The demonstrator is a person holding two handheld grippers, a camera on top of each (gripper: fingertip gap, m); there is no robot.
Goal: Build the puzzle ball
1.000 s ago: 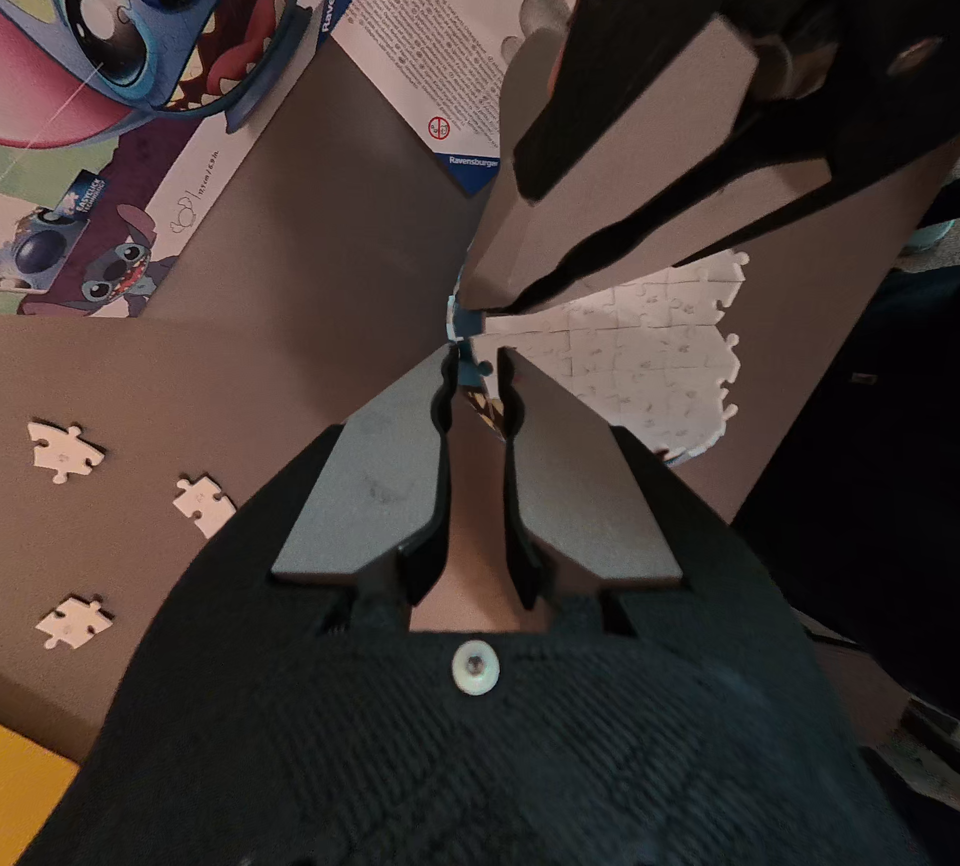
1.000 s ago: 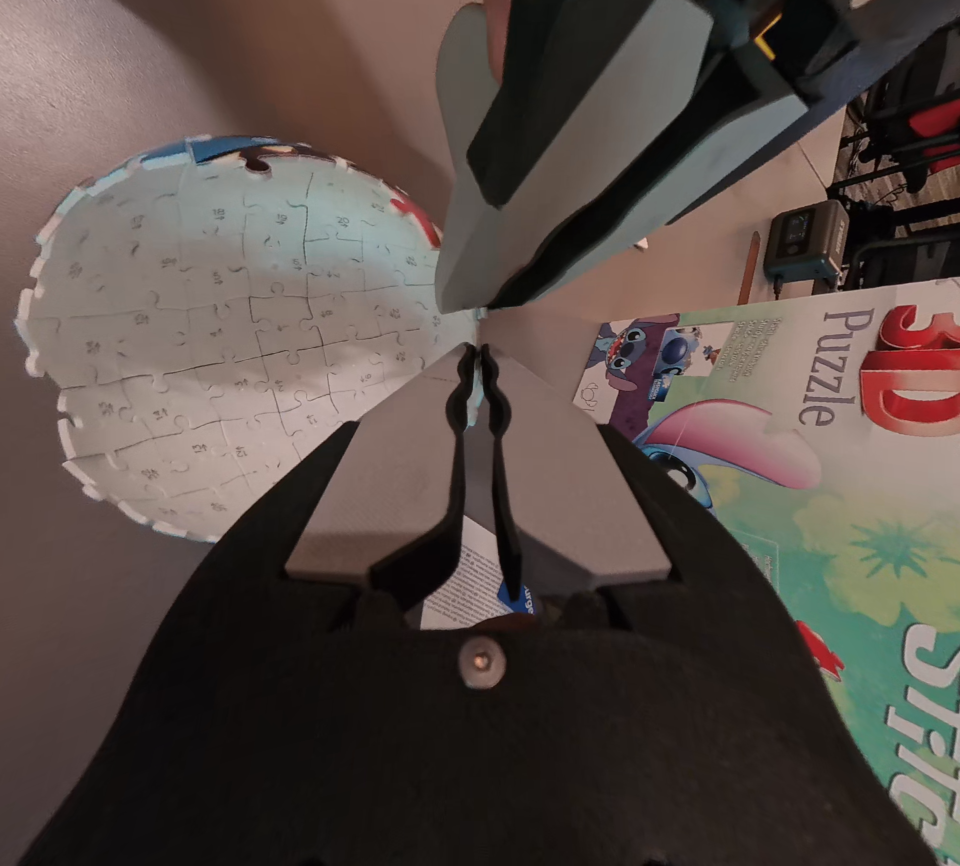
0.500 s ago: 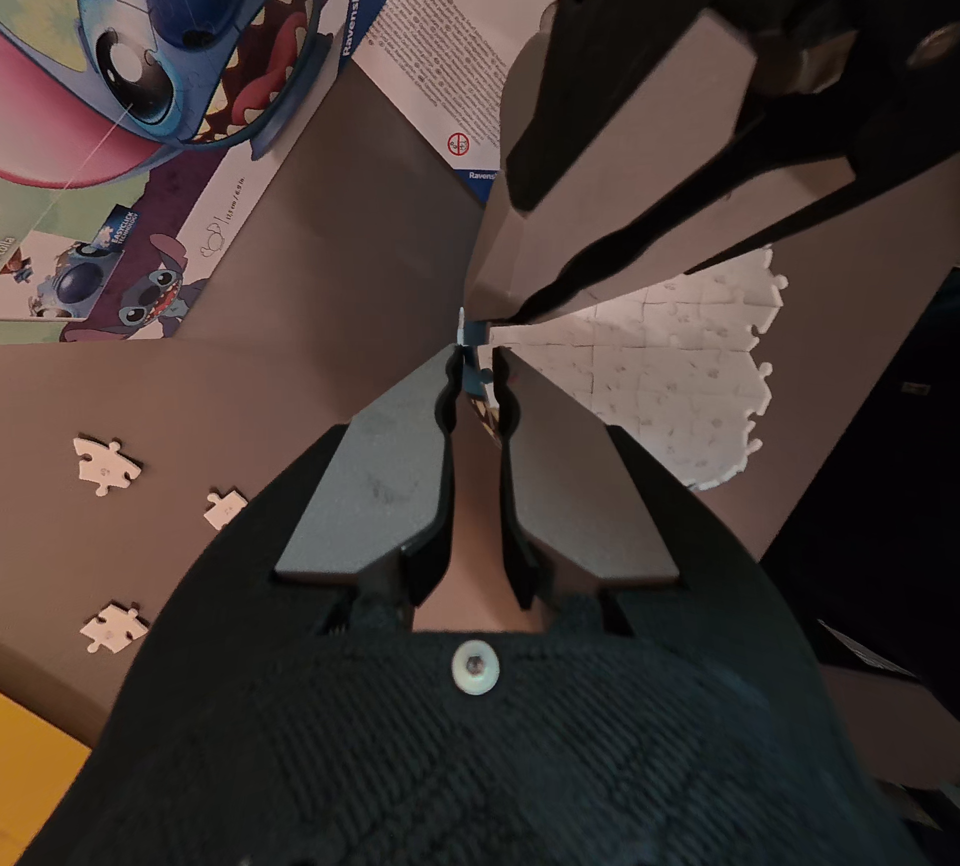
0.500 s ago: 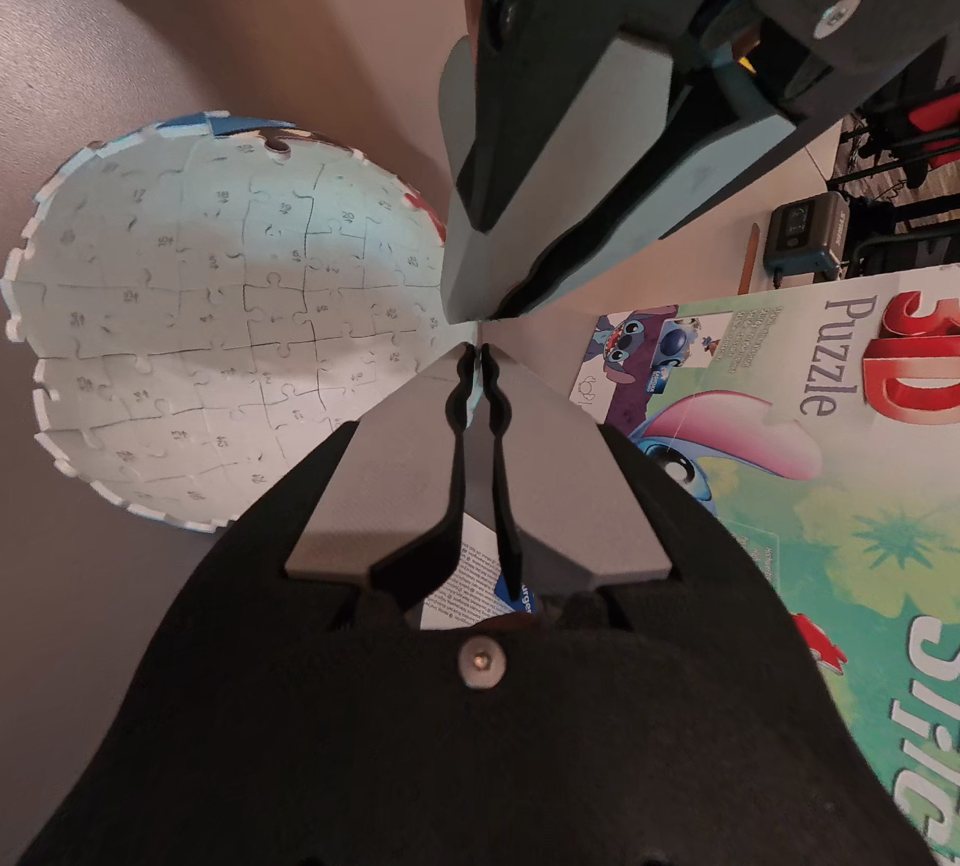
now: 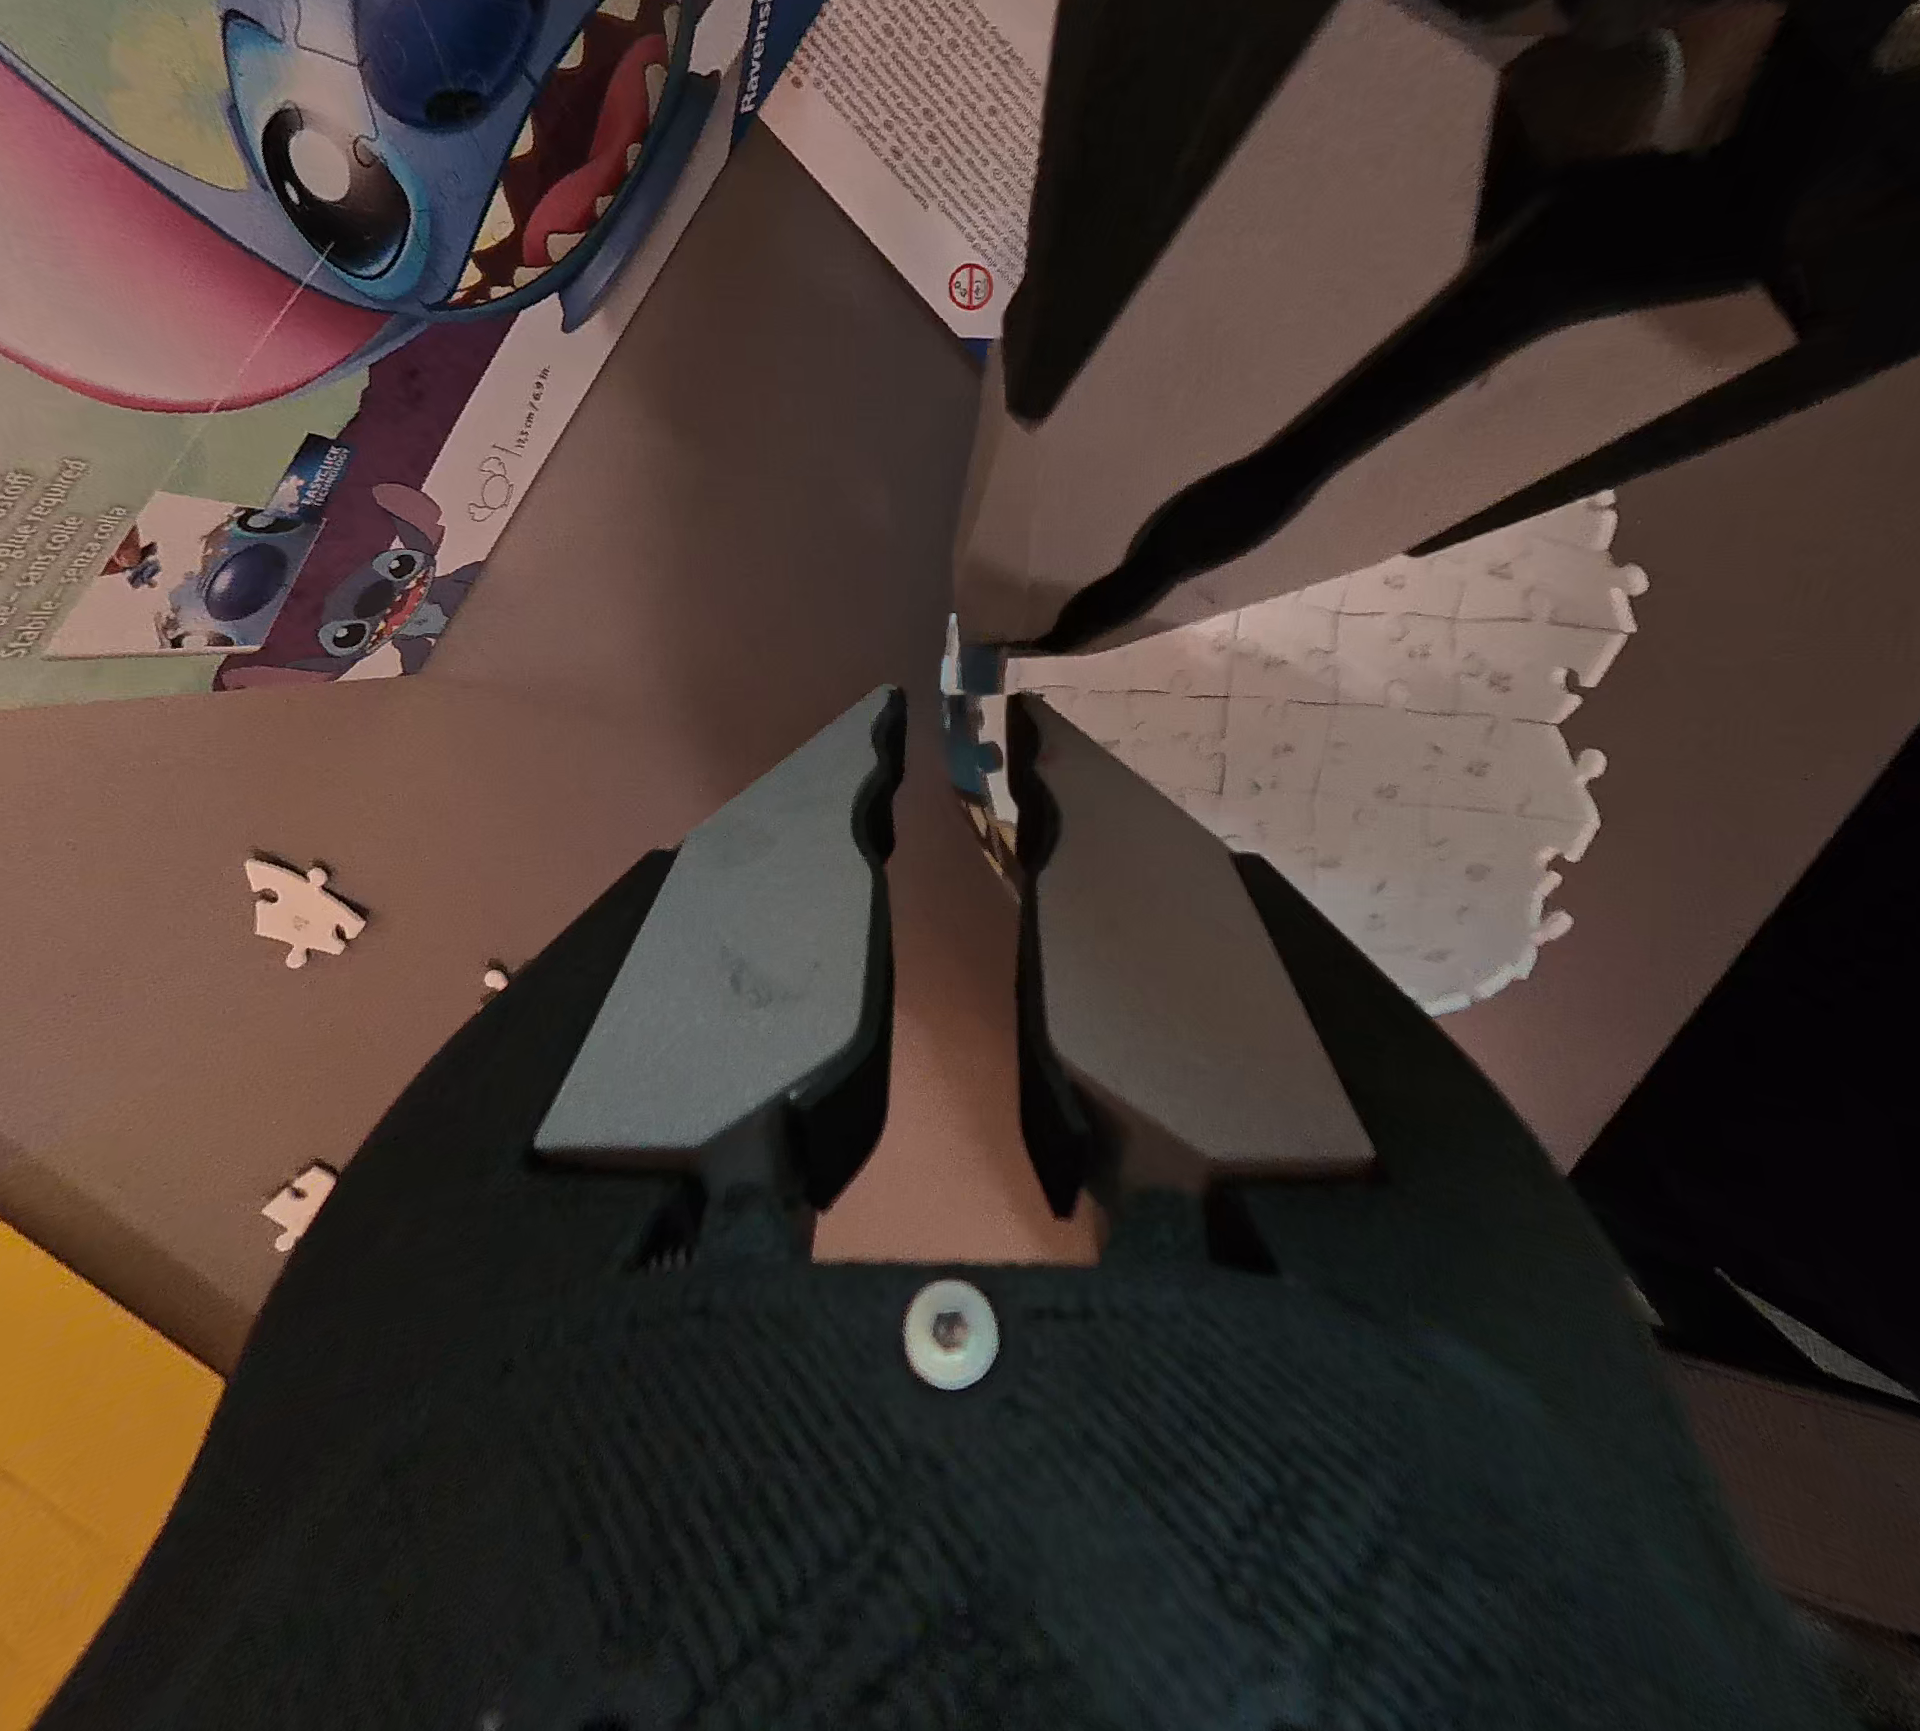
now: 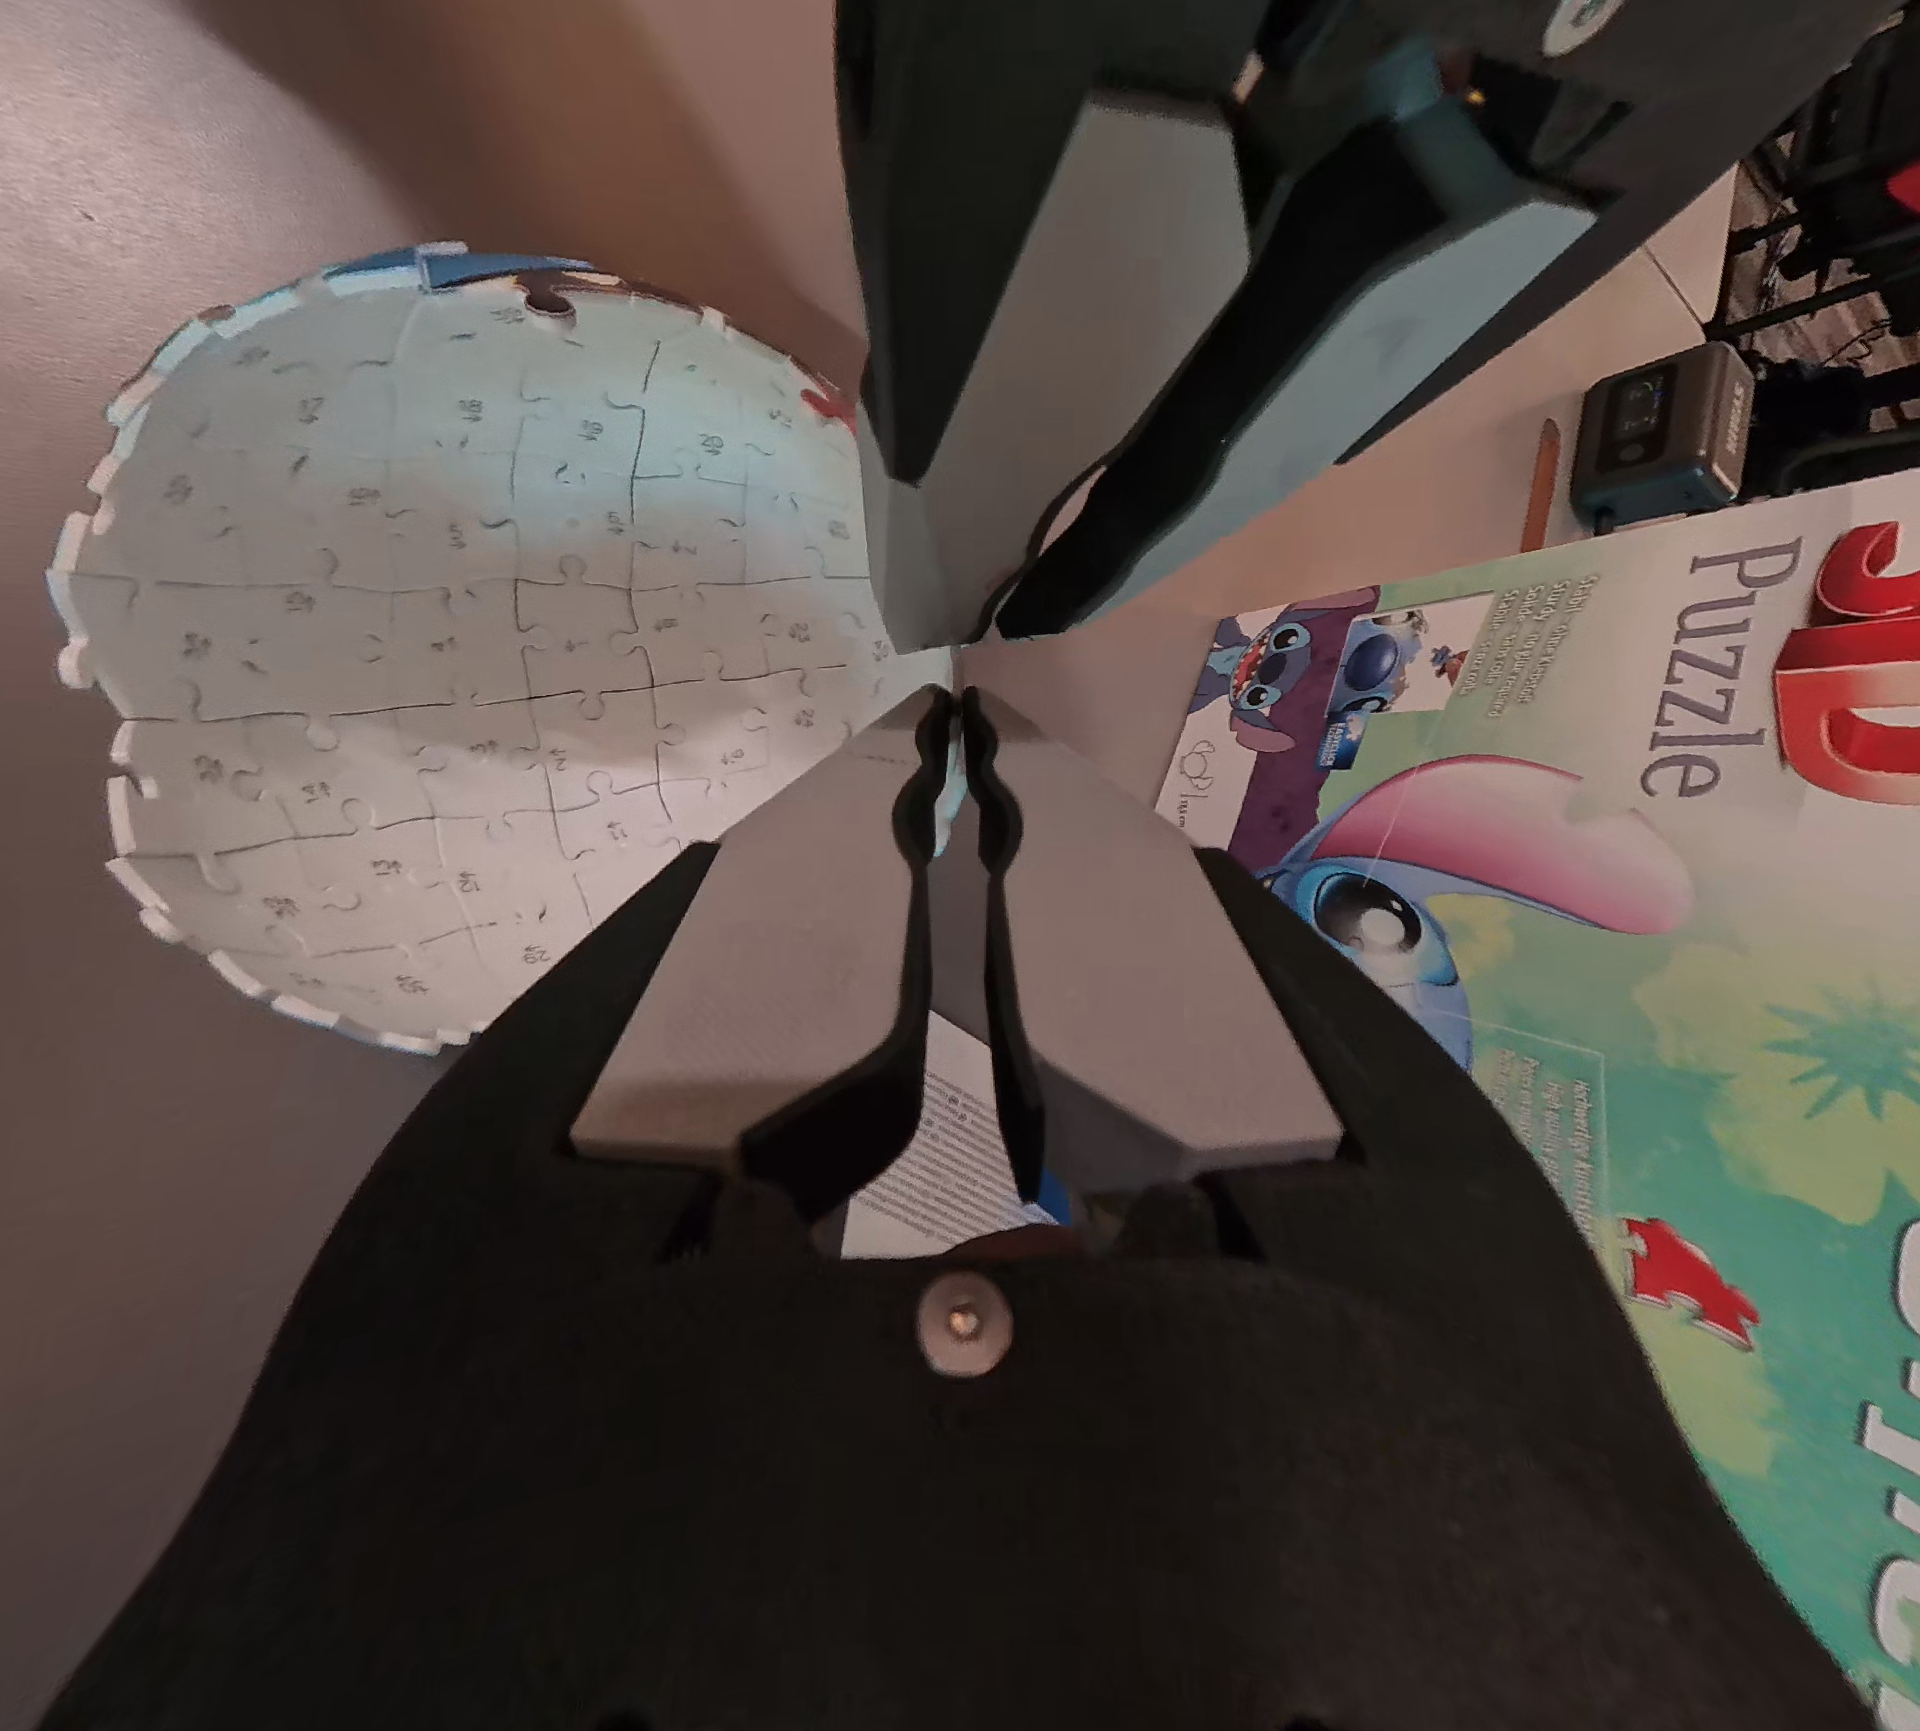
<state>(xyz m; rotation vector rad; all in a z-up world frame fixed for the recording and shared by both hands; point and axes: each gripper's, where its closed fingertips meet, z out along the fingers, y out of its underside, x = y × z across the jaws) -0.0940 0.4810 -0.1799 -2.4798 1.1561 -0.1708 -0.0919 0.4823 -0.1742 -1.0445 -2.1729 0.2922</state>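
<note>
The puzzle ball is a half-built shell (image 6: 416, 642), white inside with blue printed edges, and it also shows in the left wrist view (image 5: 1403, 767). My right gripper (image 6: 956, 699) is shut on the shell's rim and holds it above the brown table. In the left wrist view it (image 5: 1023, 642) comes in from the upper right. My left gripper (image 5: 956, 710) meets the same spot of rim from the opposite side. Its jaws stand a narrow gap apart around a blue rim piece (image 5: 971, 746), without clear contact. It (image 6: 971, 637) enters the right wrist view from above.
Three loose white pieces (image 5: 301, 912) lie on the table at left. The colourful puzzle box (image 5: 260, 227) (image 6: 1662, 954) and a printed leaflet (image 5: 914, 71) lie beyond. A yellow object (image 5: 62, 1421) is at the near left. A small grey device (image 6: 1662, 434) stands far right.
The left gripper's jaws have widened slightly since half a second ago. Both grippers and the shell have shifted a little over the table. The right gripper's hold is unchanged.
</note>
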